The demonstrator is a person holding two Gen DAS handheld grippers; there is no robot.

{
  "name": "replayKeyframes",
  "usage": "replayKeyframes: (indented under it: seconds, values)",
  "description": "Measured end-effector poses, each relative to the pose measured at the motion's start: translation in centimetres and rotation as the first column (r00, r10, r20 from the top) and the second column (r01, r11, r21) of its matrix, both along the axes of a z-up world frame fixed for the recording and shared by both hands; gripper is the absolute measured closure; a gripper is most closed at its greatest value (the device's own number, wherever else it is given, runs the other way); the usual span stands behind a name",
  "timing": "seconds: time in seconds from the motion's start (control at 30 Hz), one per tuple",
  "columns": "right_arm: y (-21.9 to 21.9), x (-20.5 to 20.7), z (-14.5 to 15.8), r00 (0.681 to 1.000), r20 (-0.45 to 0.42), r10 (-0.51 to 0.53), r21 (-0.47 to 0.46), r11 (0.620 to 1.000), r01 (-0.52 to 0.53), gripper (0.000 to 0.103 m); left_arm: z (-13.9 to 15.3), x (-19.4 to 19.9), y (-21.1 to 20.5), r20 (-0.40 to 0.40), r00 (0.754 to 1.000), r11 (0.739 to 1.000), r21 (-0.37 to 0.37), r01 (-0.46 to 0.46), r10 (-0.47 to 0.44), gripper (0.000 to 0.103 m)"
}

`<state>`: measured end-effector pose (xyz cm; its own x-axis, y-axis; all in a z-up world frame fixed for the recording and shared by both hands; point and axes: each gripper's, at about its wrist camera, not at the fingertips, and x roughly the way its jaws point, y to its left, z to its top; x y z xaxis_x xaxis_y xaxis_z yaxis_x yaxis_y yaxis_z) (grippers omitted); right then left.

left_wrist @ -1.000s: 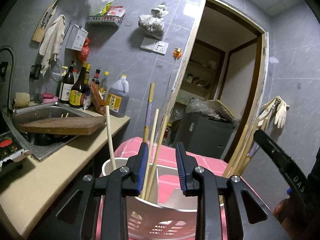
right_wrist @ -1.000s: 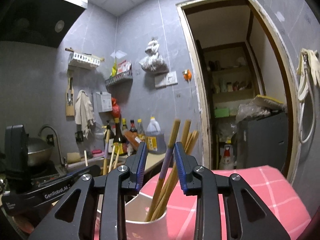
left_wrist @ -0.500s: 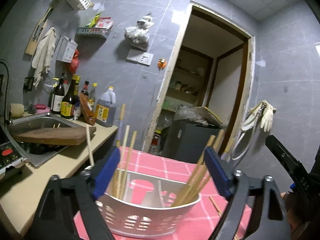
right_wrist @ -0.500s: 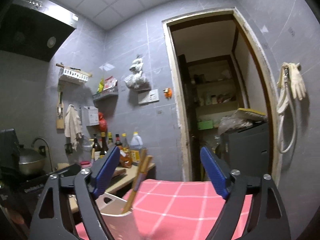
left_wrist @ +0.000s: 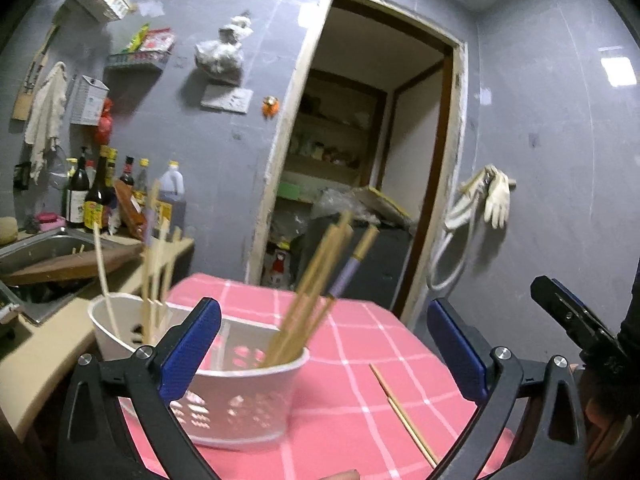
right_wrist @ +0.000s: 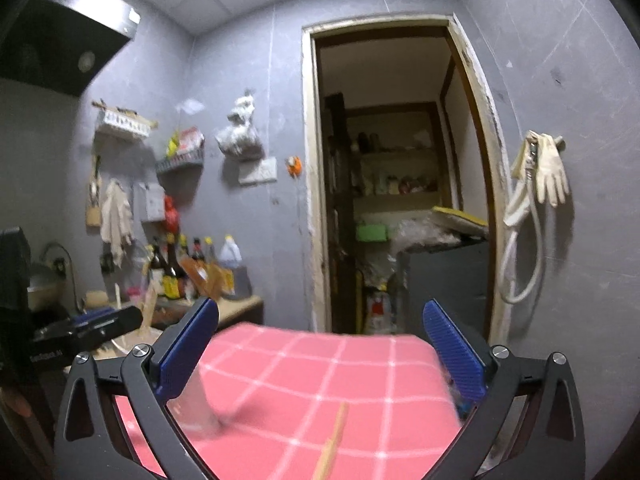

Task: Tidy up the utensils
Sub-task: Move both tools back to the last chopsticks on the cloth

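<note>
A white perforated utensil holder (left_wrist: 224, 396) stands on the pink checked tablecloth (left_wrist: 352, 360). It holds a bunch of wooden chopsticks (left_wrist: 320, 280) on its right side, one with a purple band, and thinner chopsticks (left_wrist: 154, 272) on its left. A loose pair of chopsticks (left_wrist: 404, 412) lies on the cloth to its right; one tip shows in the right wrist view (right_wrist: 334, 440). My left gripper (left_wrist: 324, 344) is open and empty, just behind the holder. My right gripper (right_wrist: 320, 348) is open and empty above the cloth (right_wrist: 320, 392); it also shows at the left view's right edge (left_wrist: 568, 320).
A counter (left_wrist: 60, 344) with a sink (left_wrist: 36, 248), a wooden board and sauce bottles (left_wrist: 96, 196) runs along the left. A doorway (left_wrist: 360, 168) to a pantry lies behind the table. Gloves and a hose (left_wrist: 480, 208) hang on the right wall.
Both grippers have opened wide and drawn back from the chopsticks they were closed around. The chopsticks now stand in the holder. Both views have pulled away and swung right.
</note>
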<state>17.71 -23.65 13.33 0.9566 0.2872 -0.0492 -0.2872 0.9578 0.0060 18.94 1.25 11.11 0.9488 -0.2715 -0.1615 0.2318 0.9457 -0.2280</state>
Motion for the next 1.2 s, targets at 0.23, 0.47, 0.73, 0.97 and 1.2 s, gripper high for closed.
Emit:
replayKeyframes:
  seconds: [0.23,0.47,0.73,0.97,1.2]
  values:
    - [-1.8,1.4,-3.2,0.981,-0.177,-0.075,-0.082,0.995,0.061,0.0,-3.0,1.3,-3.5,-0.116,0.993,0.998,0.066,0.003,0.004,0.002]
    - [-1.8,4.4,-7.8,0.902,-0.419,-0.109,-0.183,0.982,0.033,0.0,-6.6,2.6,-5.3,-0.246,0.969,0.991,0.134,-0.001,0.034,0.002]
    - [-1.2,6.6,-11.3,0.804,-0.583,-0.117,-0.239,0.971,-0.032,0.0,-9.3,4.4,-5.9,-0.361,0.93,0.985,0.171,-0.002,0.065,0.002]
    - [-0.4,7.8,-13.0,0.739,-0.66,-0.134,-0.28,0.957,-0.077,0.003,-10.3,5.3,-5.5,-0.435,0.897,0.986,0.167,-0.004,0.077,0.002]
    - [-0.2,8.5,-13.6,0.7,-0.7,-0.143,-0.292,0.951,-0.097,0.005,-10.5,5.5,-5.0,-0.463,0.883,0.987,0.158,-0.002,0.076,0.002]
